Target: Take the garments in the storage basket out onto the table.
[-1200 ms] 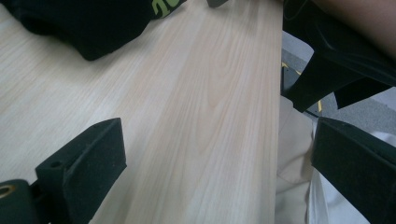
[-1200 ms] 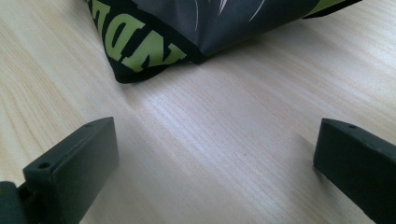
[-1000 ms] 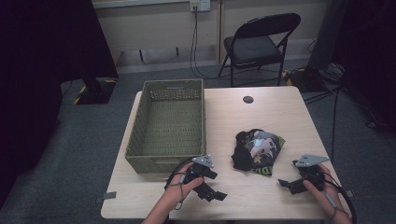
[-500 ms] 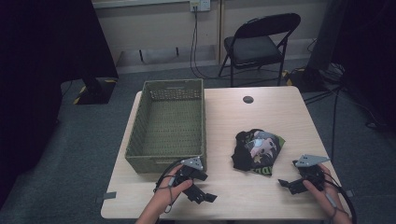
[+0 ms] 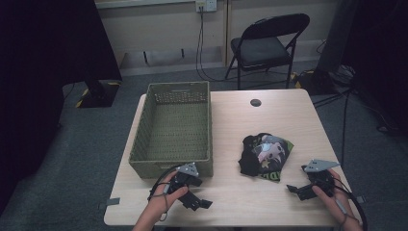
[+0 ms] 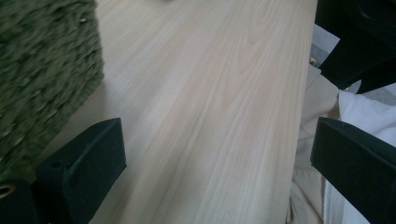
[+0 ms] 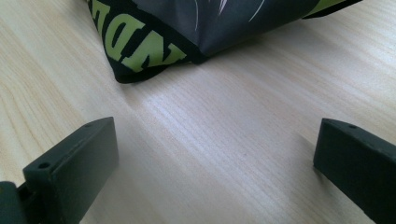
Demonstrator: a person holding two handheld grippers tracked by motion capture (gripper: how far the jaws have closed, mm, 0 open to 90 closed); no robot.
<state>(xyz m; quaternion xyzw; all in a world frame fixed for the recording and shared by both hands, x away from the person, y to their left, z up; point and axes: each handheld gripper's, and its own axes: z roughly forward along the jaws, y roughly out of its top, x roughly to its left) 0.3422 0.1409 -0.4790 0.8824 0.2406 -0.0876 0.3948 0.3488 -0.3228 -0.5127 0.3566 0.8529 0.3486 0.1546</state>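
bare table (image 5: 269, 115) between basket (image 5: 173, 130), shirt (image 5: 264, 154)

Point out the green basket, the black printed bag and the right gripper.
green basket (image 5: 204, 127): high view, on its right wall.
black printed bag (image 5: 267, 155): high view, on its printed middle.
right gripper (image 5: 294, 189): high view, midway between its open fingertips.

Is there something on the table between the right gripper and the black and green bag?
Nothing visible. The right gripper is open and apart from the bag; in the right gripper view only bare table lies before the bag's corner.
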